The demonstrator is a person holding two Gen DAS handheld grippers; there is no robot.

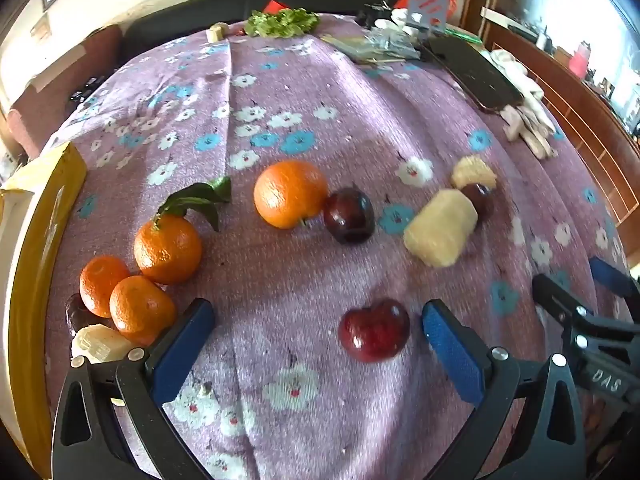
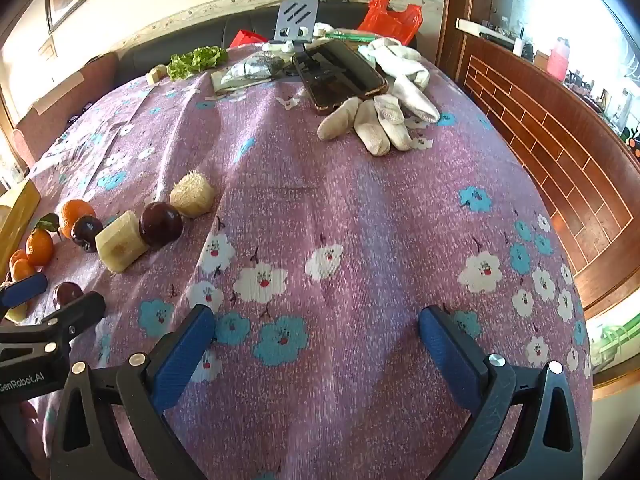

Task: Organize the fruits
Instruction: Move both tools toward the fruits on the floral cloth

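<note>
My left gripper (image 1: 318, 322) is open and empty; a dark red plum (image 1: 374, 330) lies on the cloth between its blue pads, nearer the right one. Three oranges (image 1: 168, 248) cluster at the left, one with leaves. A lone orange (image 1: 290, 194) touches a second plum (image 1: 348, 216). A pale peeled chunk (image 1: 440, 228) lies against a third plum (image 1: 478, 198), with a fuzzy pale piece (image 1: 474, 172) behind. My right gripper (image 2: 316, 328) is open and empty over bare floral cloth; it also shows in the left wrist view (image 1: 592, 288). The same chunk (image 2: 120, 246) and plum (image 2: 160, 224) show at its left.
A yellow box (image 1: 36, 240) stands at the left edge. A phone (image 2: 340, 76), white gloves (image 2: 384, 120), a phone stand (image 2: 296, 20), lettuce (image 2: 196, 60) and packets lie at the table's far side. Another pale chunk (image 1: 102, 344) and a dark fruit sit beside the left finger.
</note>
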